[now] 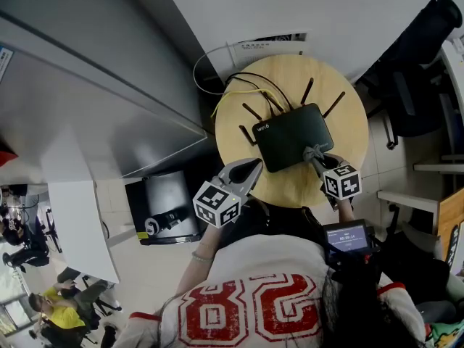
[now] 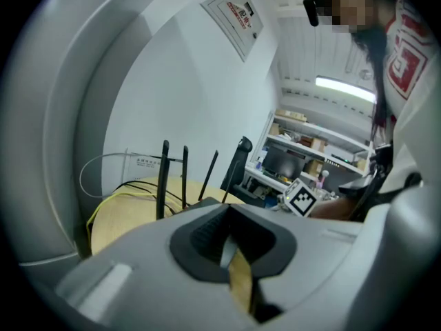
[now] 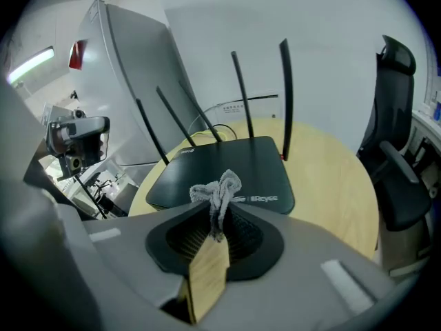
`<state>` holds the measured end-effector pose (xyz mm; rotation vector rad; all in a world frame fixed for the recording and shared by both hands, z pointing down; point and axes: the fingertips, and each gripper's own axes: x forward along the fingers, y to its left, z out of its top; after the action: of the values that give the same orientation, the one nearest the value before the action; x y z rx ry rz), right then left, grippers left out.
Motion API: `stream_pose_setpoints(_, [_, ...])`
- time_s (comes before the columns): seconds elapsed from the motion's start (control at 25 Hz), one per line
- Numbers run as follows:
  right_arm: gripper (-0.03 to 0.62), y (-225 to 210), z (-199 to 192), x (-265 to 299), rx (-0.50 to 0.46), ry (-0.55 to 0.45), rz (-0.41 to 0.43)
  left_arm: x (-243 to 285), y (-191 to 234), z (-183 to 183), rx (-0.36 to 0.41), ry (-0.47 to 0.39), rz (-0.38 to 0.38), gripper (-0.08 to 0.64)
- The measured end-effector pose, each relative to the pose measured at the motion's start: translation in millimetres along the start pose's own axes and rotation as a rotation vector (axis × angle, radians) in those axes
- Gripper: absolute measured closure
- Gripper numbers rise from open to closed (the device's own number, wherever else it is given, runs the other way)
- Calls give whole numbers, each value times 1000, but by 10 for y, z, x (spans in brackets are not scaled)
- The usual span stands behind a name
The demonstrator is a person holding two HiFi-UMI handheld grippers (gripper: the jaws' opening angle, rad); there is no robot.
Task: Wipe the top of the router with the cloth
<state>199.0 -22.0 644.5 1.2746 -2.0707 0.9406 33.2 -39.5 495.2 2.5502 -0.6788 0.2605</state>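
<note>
Router [image 1: 293,135] is black and flat with thin upright antennas [image 3: 284,95]. It sits mid round wooden table [image 1: 351,111]; the left gripper view hides most of its body. Grey crumpled cloth [image 3: 218,187] lies on its near right corner, lower end buried in the clamping right gripper [image 3: 216,218]. Left gripper [image 1: 251,168] is closed and empty, over the table's near left edge.

The router [image 1: 293,136] sits mid-surface [image 1: 353,122]. Its flat top is bare except at the near right corner, where the cloth [image 1: 313,152] pinched in the right hand-held gripper [image 1: 317,159] rests. Along the router's far edge, upright antennas [image 3: 284,95] bar any approach, and cables [image 1: 243,85] clutter the wood behind-left of it. Right of the router the surface is bare, with a chair [image 1: 415,64] beyond. The left hand-held gripper [image 1: 254,168] hovers off its near left corner.
</note>
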Motion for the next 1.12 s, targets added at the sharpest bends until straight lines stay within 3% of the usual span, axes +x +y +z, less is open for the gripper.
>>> stream_pose_setpoints(0.48, [534, -737, 19, -289, 115, -53, -136, 88, -11, -4, -4, 25, 0, 558])
stream_pose_setpoints(0.84, [535, -812, 186, -341, 115, -96, -132, 284, -161, -15, 11, 59, -64, 558])
stream_pose_setpoints(1.12, [534, -1035, 411, -174, 64, -70, -134, 313, -251, -67, 12, 82, -84, 558])
